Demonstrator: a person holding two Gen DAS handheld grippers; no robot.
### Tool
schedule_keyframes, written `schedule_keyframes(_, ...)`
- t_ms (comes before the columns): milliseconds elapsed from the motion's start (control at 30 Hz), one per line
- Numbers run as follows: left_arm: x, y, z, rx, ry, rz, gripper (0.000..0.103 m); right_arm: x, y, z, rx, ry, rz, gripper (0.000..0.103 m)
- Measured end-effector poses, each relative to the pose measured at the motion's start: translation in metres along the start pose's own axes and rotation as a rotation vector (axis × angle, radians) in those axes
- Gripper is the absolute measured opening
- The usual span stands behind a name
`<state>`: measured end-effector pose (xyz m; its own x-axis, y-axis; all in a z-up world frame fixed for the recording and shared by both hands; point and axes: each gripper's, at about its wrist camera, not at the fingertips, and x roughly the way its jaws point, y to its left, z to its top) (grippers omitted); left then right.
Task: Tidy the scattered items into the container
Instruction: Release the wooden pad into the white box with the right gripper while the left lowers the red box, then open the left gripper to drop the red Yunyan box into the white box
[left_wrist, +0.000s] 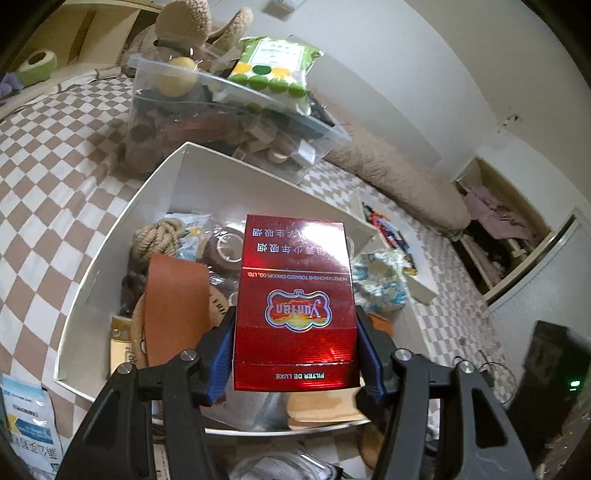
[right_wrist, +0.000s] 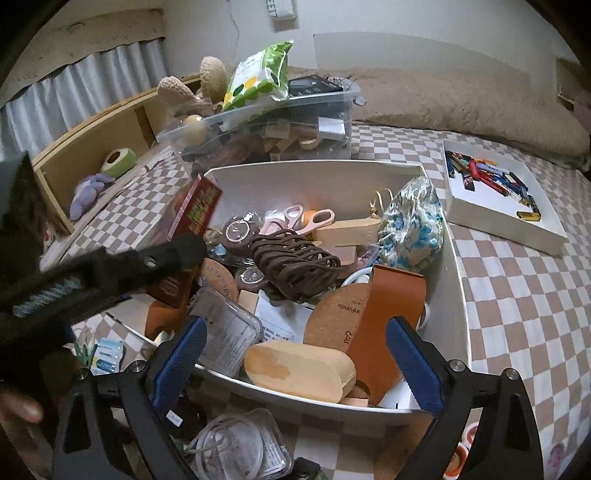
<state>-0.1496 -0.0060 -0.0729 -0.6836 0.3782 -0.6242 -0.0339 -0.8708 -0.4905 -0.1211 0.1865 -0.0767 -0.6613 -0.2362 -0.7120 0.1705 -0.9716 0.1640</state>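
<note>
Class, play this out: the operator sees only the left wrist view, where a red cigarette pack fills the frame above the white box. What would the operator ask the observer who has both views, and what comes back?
Operator: Is my other gripper holding anything?
Observer: No. The right gripper stands open and empty over the near edge of the white box.
Operator: What does the red pack hide from me?
Observer: A coil of dark brown cord in the middle of the box, with pink-handled scissors behind it.
Operator: What is in the tray to the right?
Observer: The shallow white tray holds a row of lighters.
</note>
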Motion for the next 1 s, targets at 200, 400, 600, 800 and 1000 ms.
schedule_keyframes(200, 0.004, 0.001, -0.002, 0.018, 0.001, 0.092, 0.062, -0.004, -0.002, 0.0, 0.001, -0.012, -0.011, 0.098)
schedule_keyframes(400, -0.001, -0.003, -0.001, 0.039, -0.021, 0.081, 0.09, -0.007, -0.008, -0.001, 0.015, -0.017, -0.015, 0.098)
schedule_keyframes(600, -0.003, -0.001, 0.001, 0.034, -0.022, 0.091, 0.09, -0.01, -0.011, 0.0, 0.025, -0.027, -0.013, 0.097)
schedule_keyframes(800, -0.005, 0.0, 0.002, 0.025, -0.019, 0.094, 0.09, -0.011, -0.011, 0.0, 0.026, -0.032, -0.012, 0.098)
schedule_keyframes(1000, -0.007, 0.003, 0.001, 0.029, -0.016, 0.121, 0.09, -0.015, -0.015, 0.0, 0.034, -0.053, -0.019, 0.098)
